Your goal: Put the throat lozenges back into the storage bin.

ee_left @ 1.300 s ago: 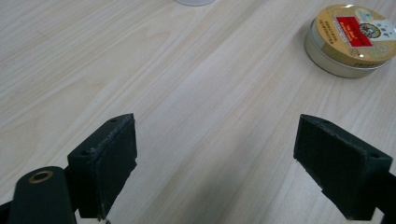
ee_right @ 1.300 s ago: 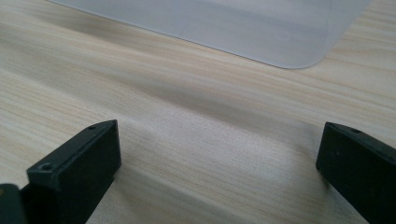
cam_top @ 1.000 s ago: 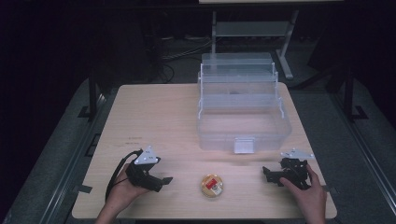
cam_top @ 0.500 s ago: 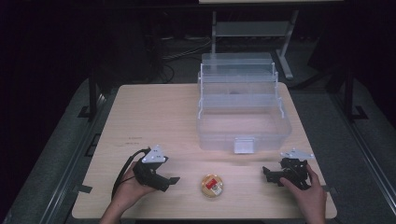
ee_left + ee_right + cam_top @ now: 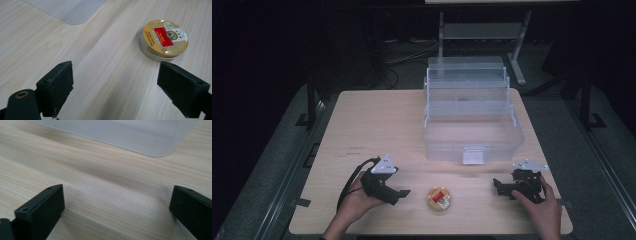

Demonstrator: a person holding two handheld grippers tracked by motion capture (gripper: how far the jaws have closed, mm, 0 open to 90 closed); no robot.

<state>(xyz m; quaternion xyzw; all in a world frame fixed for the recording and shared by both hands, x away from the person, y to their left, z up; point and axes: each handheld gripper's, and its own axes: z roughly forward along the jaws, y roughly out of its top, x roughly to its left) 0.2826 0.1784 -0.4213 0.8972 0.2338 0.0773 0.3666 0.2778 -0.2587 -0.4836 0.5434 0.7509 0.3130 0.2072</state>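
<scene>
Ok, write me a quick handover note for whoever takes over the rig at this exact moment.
Left gripper: open, holding nothing, low over the table, aimed at the round tin, which lies just ahead of its jaws.
Right gripper: open, holding nothing, near the table's front right.
The tin sits lid-up on the table, in front of the clear plastic box, which stands open.
Done: nothing gripped yet.
Left: probably close on the tin, then move it, likely toward the box.
</scene>
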